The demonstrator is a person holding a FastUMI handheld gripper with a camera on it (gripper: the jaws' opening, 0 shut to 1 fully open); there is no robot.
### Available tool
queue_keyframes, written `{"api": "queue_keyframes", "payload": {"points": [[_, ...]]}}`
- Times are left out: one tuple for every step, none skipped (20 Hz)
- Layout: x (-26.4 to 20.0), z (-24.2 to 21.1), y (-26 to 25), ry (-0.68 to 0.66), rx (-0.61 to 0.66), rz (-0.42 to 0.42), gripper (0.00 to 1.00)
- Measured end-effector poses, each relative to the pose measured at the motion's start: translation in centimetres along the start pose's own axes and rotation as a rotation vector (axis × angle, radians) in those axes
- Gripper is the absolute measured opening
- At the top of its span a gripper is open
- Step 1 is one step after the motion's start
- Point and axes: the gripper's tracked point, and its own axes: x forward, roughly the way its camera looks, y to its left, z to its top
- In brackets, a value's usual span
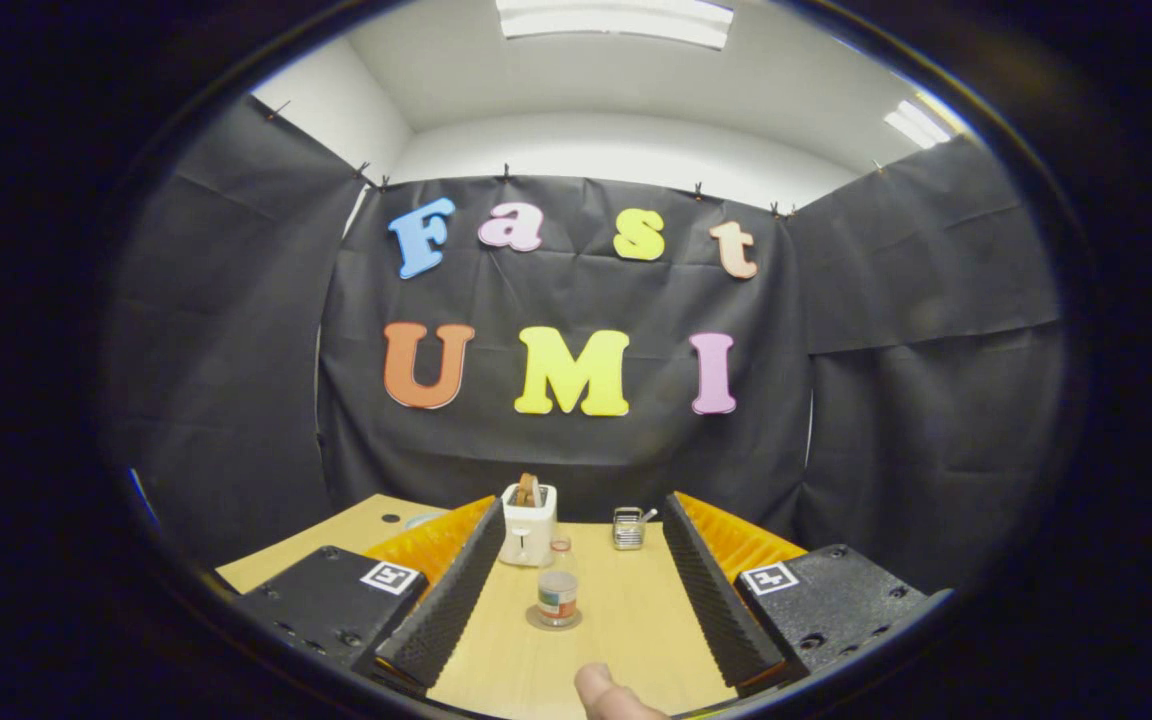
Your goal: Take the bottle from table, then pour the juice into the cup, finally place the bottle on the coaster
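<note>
Off to the left stood the toaster (528, 525) at the back of the table (626, 620). Centre stage, the bottle (558, 590) sat upright on the coaster (554, 620), apparently parked there for good. Right of it, a small rack (628, 527). The gripper (576, 590) hung wide, holding nothing; a fingertip (604, 692) showed below.
</note>
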Motion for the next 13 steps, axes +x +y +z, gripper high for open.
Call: {"api": "queue_keyframes", "payload": {"points": [[-0.5, 0.2, 0.0, -0.012, -0.003, 0.000, 1.00], [-0.9, 0.2, 0.1, -0.019, -0.012, 0.005, 1.00], [-1.4, -0.2, 0.3, -0.018, -0.021, 0.011, 1.00], [-1.8, -0.6, 0.5, -0.009, -0.030, 0.017, 1.00], [-2.1, -0.7, 0.6, -0.008, -0.033, 0.022, 1.00], [-2.3, -0.8, 0.6, -0.008, -0.033, 0.025, 1.00], [-2.4, -0.8, 0.5, -0.009, -0.028, 0.025, 1.00], [-2.4, -0.9, 0.4, -0.009, -0.017, 0.024, 1.00], [-2.3, -1.2, 0.2, -0.003, -0.004, 0.020, 1.00], [-2.0, -1.4, -0.1, 0.003, 0.015, 0.012, 1.00], [-1.8, -1.7, -0.3, 0.011, 0.035, 0.009, 1.00], [-1.7, -1.9, -0.2, 0.020, 0.050, 0.011, 1.00], [-1.5, -2.1, -0.4, 0.027, 0.056, 0.007, 1.00]]}}
